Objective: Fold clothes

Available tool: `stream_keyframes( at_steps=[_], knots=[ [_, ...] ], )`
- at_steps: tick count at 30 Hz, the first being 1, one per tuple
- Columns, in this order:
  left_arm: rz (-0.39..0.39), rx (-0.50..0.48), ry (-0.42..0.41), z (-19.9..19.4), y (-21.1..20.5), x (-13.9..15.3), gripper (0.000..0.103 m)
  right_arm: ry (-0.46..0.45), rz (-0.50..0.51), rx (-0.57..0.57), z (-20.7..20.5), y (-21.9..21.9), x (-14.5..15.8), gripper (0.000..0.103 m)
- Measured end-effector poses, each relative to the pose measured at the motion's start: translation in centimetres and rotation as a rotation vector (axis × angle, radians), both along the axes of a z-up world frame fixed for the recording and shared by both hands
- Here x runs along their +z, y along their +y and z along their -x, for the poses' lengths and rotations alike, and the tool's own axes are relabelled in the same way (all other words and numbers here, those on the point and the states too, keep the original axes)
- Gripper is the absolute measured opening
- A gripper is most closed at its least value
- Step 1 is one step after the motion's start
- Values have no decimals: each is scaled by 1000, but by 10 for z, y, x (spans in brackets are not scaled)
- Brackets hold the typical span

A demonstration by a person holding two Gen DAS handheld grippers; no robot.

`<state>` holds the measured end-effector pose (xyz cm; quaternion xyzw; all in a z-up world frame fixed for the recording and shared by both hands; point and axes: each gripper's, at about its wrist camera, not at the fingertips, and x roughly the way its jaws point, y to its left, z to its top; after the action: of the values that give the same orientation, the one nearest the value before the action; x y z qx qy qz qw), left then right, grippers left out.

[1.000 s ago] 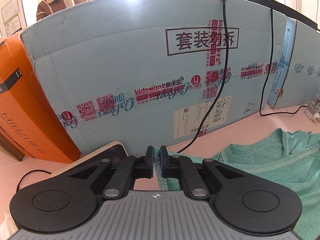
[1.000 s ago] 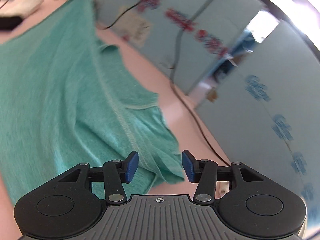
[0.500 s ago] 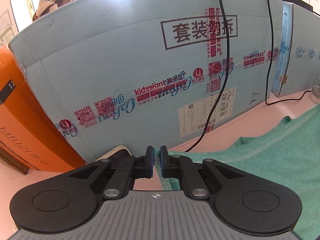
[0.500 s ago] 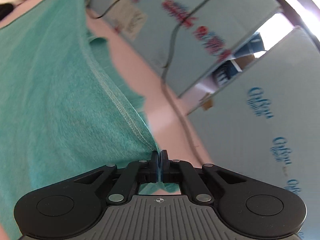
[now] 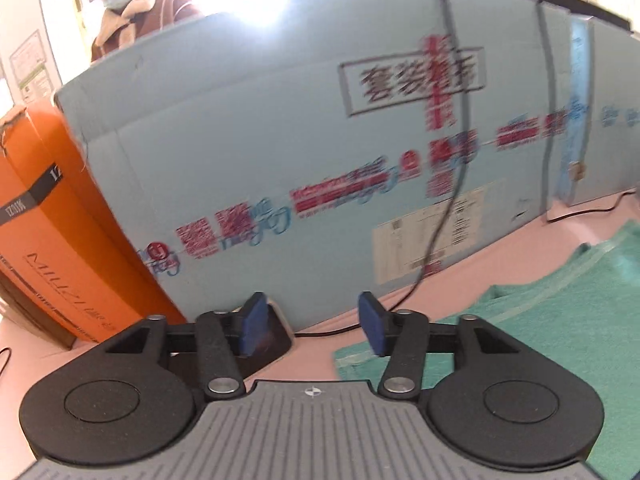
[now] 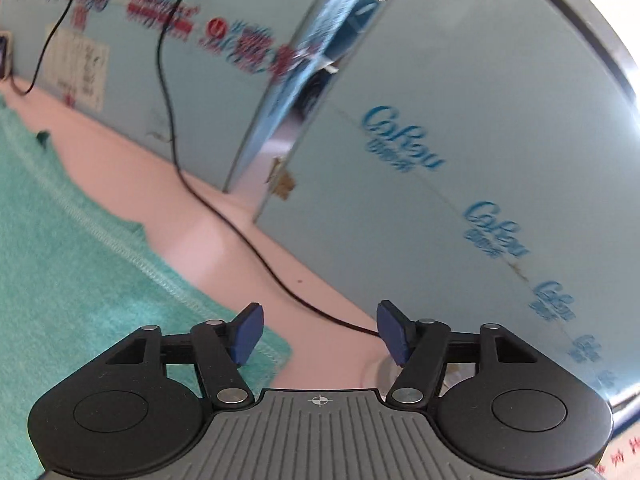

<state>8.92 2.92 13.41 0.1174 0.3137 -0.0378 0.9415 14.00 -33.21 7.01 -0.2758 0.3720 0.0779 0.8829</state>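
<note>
A green knit shirt [image 5: 532, 320] lies flat on the pink table, filling the lower right of the left wrist view. In the right wrist view the same shirt [image 6: 72, 280] covers the lower left, its stitched hem running to a corner by the left pad. My left gripper [image 5: 314, 324] is opening; nothing is between its blue pads, and the shirt's corner lies just under and right of the right pad. My right gripper [image 6: 320, 330] is opening too, with only bare pink table between its pads.
A long pale blue cardboard box [image 5: 320, 152] walls off the back, an orange box [image 5: 52, 240] at its left. Black cables [image 6: 224, 208] trail over the pink table [image 6: 200, 220]. A dark device [image 5: 276, 340] lies by the left pad. A masked person [image 5: 132, 12] stands behind the boxes.
Both grippers held the shirt's hem shut half a second ago; now both have let go and opened. The shirt, then stretched up, lies flat on the table. The right view rolled.
</note>
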Motion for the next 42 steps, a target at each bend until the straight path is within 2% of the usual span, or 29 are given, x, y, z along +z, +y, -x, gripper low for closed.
stream_keyframes(
  at_steps=[1,3,4,6,8,13,16,20,25,28,31,38,42],
  knots=[
    [18,-15,-6,5,-3,3,69,-3,-33,-24,3,-4,4,64],
    [66,-50,-3,16,-11,6,72,32,-154,-93,8,-14,12,64],
    [89,-66,6,22,-15,7,79,63,-244,-134,13,-20,15,64],
    [119,-101,29,36,-26,4,84,117,-428,-200,26,-30,19,64],
    [114,-141,68,46,-43,-5,86,155,-562,-238,43,-32,19,64],
    [139,-175,175,87,-81,-39,87,196,-659,-275,85,-10,8,69],
    [194,-137,232,110,-87,-52,90,230,-714,-315,112,4,4,74],
    [249,-95,312,136,-85,-67,92,272,-701,-349,141,17,-9,75],
    [216,-103,347,155,-82,-73,95,293,-679,-411,167,25,-17,77],
    [241,-81,369,158,-77,-78,100,309,-661,-425,177,31,-20,77],
    [249,-47,433,157,-73,-91,102,324,-642,-410,183,38,-24,80],
    [256,-44,429,164,-70,-96,103,334,-603,-421,190,38,-40,83],
    [272,-30,417,164,-70,-97,103,339,-573,-388,188,46,-45,95]
  ],
)
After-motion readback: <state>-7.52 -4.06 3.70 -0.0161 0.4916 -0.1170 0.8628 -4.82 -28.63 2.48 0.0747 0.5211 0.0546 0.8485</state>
